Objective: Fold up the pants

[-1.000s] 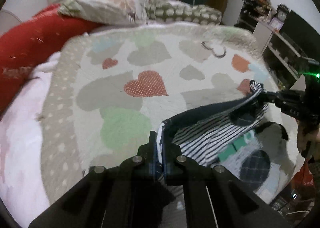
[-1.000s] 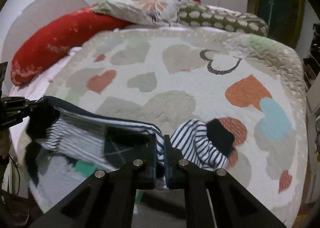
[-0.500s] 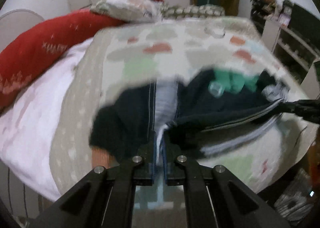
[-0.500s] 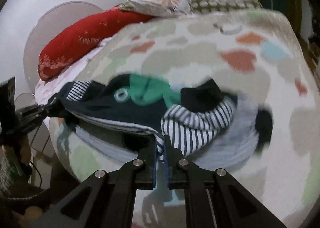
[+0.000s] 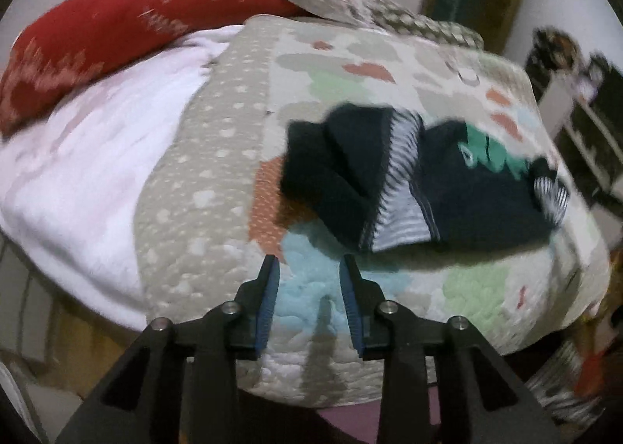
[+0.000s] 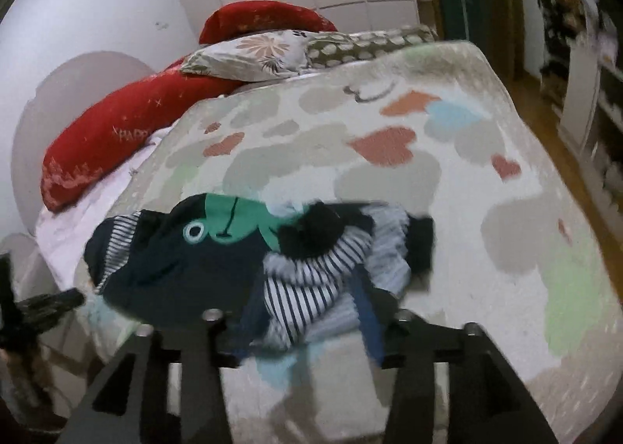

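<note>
The small navy pants [image 5: 459, 191] with striped lining and a green patch lie loosely folded on the heart-patterned quilt [image 5: 218, 187]. They also show in the right wrist view [image 6: 187, 265], with a green face patch on top. My left gripper [image 5: 309, 268] is open and empty, just short of the pants' near edge. My right gripper [image 6: 307, 307] is open, its jaws spread to either side of the striped fold [image 6: 307, 288] at the pants' near edge. The image is blurred by motion.
A long red bolster [image 5: 117, 31] and patterned pillows [image 6: 264, 50] lie at the head of the bed. A pink sheet [image 5: 78, 155] lies to the left. Dark shelves [image 6: 576, 54] and wooden floor [image 6: 564, 155] are to the right of the bed.
Both grippers held the pants stretched between them, swung them over onto the quilt, then opened and let go. The pants now lie on the bed and both grippers have drawn back.
</note>
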A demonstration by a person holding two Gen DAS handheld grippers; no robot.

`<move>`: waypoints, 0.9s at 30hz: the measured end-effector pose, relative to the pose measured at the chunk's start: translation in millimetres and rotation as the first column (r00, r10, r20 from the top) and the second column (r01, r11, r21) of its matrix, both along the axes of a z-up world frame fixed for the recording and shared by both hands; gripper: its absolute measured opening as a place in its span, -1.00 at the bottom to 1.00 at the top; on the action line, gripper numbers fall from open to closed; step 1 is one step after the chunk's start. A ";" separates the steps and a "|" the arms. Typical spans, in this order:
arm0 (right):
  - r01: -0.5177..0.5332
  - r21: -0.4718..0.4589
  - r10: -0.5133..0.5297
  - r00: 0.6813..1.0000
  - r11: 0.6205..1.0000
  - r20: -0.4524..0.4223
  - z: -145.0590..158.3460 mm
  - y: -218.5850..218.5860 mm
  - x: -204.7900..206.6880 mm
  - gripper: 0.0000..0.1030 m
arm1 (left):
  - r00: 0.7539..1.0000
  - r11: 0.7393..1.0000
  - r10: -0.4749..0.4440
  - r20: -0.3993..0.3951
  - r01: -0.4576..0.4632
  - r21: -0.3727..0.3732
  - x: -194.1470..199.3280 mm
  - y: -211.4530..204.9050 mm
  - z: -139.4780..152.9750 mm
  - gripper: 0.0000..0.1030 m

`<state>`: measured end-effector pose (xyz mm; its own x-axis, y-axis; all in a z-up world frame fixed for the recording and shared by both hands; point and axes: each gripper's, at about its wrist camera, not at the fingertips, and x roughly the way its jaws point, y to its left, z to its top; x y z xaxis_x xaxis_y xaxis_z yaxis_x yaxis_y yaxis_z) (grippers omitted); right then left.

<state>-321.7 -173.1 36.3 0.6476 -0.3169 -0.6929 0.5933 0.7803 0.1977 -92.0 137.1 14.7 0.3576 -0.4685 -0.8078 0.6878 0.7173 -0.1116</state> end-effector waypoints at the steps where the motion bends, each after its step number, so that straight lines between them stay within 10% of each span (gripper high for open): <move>1: 0.003 -0.027 -0.004 1.000 1.000 -0.026 -2.1 1.7 12.5 0.14 | 1.000 1.000 0.013 -0.013 -0.013 -0.019 2.7 1.1 3.3 -0.38; 4: 0.000 -0.105 -0.016 0.989 0.994 -0.147 -19.0 2.9 51.4 0.11 | 0.999 0.997 0.031 -0.043 -0.034 -0.071 5.7 0.5 13.6 -0.31; 6: -0.024 -0.116 0.000 0.979 0.993 -0.203 -33.8 2.3 64.3 -0.76 | 0.998 0.995 0.043 -0.044 -0.046 -0.084 8.0 -5.5 21.2 -0.27; 7: -0.025 -0.105 0.003 0.978 0.994 -0.209 -37.3 -0.7 64.7 -0.87 | 0.998 0.994 0.050 -0.047 -0.054 -0.092 10.2 -9.2 24.7 -0.26; 15: 0.161 0.077 -0.165 0.986 0.984 0.040 -27.6 -60.7 -5.1 -0.87 | 0.999 0.996 0.044 0.003 -0.043 -0.073 32.6 -84.6 18.9 -0.24; 27: 0.450 0.143 -0.457 0.889 0.881 0.022 -54.8 -103.2 -74.9 -0.85 | 0.986 0.992 0.090 0.141 -0.102 0.080 50.1 -118.1 -27.1 -0.20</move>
<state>-396.6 -276.3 -18.6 0.4919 -0.4943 -0.7168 0.8619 0.3932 0.3203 -41.9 19.0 -12.3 0.5077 -0.3567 -0.7843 0.6196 0.7837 0.0447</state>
